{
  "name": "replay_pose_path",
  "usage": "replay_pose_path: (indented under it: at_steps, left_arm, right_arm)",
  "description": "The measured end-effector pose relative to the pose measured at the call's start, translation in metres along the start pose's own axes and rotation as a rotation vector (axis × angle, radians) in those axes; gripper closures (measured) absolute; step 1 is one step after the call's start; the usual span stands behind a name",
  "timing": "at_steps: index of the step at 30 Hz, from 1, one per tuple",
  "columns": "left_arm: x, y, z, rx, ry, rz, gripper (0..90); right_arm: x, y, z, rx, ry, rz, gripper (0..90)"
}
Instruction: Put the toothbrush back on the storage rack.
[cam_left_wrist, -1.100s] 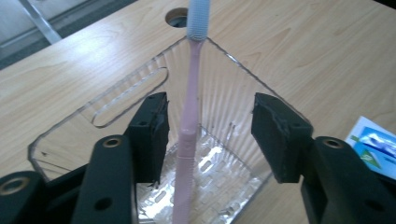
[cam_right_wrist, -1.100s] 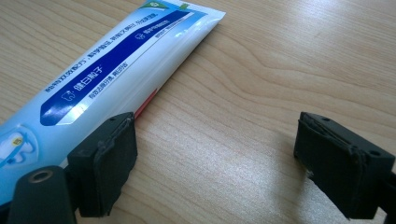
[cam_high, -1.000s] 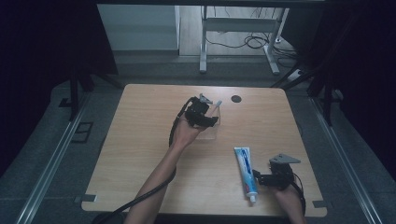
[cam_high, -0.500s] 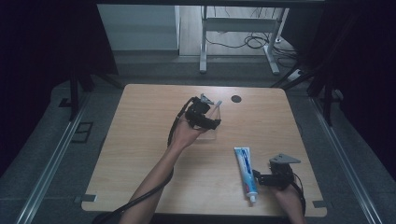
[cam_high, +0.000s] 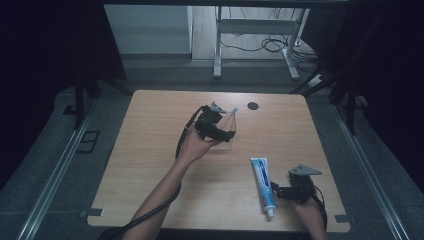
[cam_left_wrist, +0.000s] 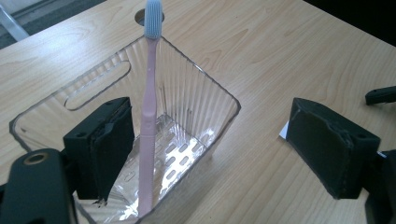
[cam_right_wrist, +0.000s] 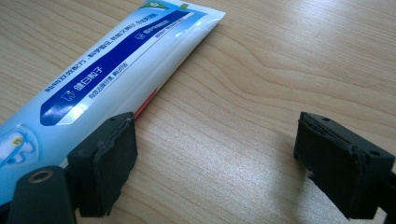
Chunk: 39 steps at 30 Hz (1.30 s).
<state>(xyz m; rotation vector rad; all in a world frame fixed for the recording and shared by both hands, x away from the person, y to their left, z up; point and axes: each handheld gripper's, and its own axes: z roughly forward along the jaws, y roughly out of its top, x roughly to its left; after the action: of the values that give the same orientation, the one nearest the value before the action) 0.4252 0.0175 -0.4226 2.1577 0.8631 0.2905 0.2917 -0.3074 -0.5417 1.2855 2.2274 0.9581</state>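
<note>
Near you, your right gripper (cam_high: 280, 191) rests beside the toothpaste tube (cam_high: 263, 185), jaws wide and empty. Farther out, your left gripper (cam_high: 227, 135) has just been opening its jaws, letting go of the toothbrush (cam_left_wrist: 148, 112) standing in the clear holder (cam_left_wrist: 196, 107). Withdraw straight back so neither jaw tips the holder on the surface (cam_high: 150, 150).

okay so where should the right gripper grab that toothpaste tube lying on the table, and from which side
Probably across the tube's middle, from above. The toothpaste tube lies flat on the table, cap toward the person, flat crimped end away. The right gripper sits open just to its right; shift it over the tube, jaws straddling the long edges. The body there is soft but evenly wide.
</note>
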Motion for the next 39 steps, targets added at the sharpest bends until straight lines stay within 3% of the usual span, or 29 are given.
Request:
replay_pose_path:
  at_steps: [8,28,39]
  left_arm:
    - [0.001,-0.009,-0.009,-0.008,-0.008,-0.018,13.9]
    - [-0.001,-0.03,-0.03,-0.025,-0.021,-0.004,13.3]
    - [0.0,-0.048,-0.036,-0.036,-0.028,-0.022,12.4]
  right_arm:
    - [0.0,0.0,0.0,0.0,0.0,-0.001,13.0]
    - [0.0,0.0,0.0,0.0,0.0,-0.001,13.0]
    - [0.0,0.0,0.0,0.0,0.0,-0.001,13.0]
